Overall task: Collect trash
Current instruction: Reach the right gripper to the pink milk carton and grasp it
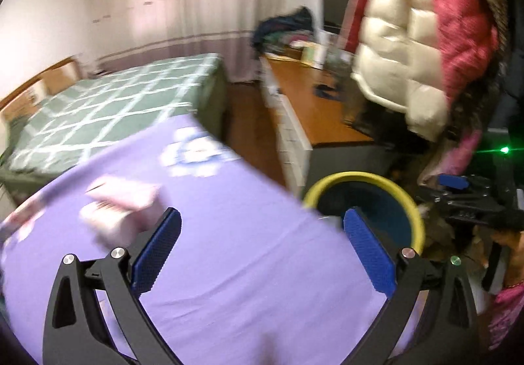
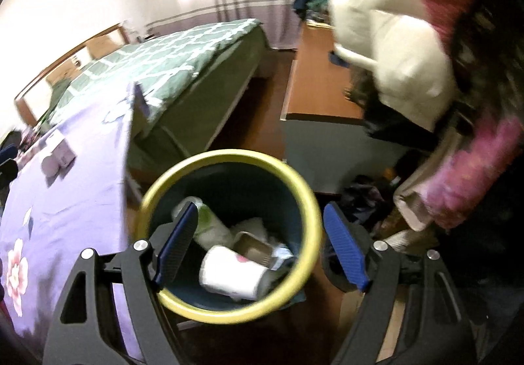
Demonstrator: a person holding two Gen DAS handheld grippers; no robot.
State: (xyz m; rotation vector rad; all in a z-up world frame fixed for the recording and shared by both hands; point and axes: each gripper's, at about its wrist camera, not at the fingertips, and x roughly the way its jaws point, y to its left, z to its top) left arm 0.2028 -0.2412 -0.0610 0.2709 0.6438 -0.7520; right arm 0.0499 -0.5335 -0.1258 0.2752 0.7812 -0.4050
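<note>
Right gripper, jaws wide and empty, hangs over the yellow-rimmed bin; a white cup and blurred refuse lie inside. Left gripper, equally wide and empty, hovers above the purple cloth; a smeared pink packet sits at ten o'clock.

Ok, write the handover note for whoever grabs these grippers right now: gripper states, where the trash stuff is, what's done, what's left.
Left gripper: open, empty, above the purple tablecloth.
Right gripper: open, empty, over the yellow-rimmed bin.
Bin: on the floor beside the table's edge.
Done: the bin holds a white cup, a green-and-white bottle, a small metal tray and white crumpled paper.
Left: a pink-and-white packet lies on the tablecloth near the left gripper's fingers; too blurred to tell what it is. It looks like the next pickup, probably with the left gripper, then across to the bin.
</note>
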